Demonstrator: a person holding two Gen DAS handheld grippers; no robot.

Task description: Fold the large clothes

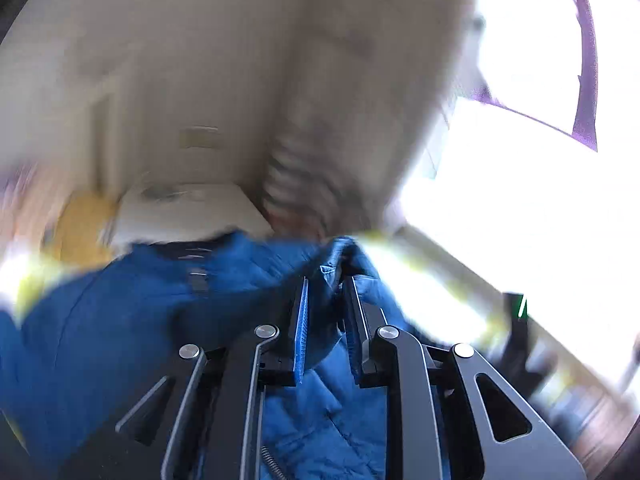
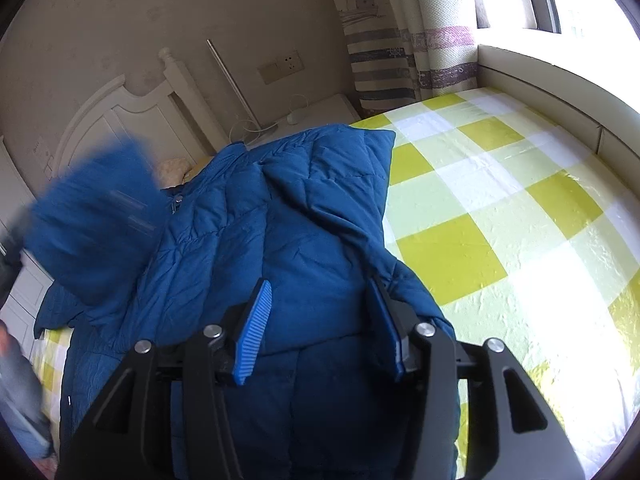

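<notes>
Right gripper nearest: jaws released, straddling the blue puffer jacket without pinching. Left gripper clenched on a jacket fold. Jacket lies on the checked bedspread, its bare checks from 1 to 4 o'clock. Soft, bulky, slippery; grip seams or hem.

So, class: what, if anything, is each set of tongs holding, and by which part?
The left tongs pinch a bunched fold of the blue padded jacket; which part is unclear. The right tongs stand open over the jacket, gripping nothing.
</notes>
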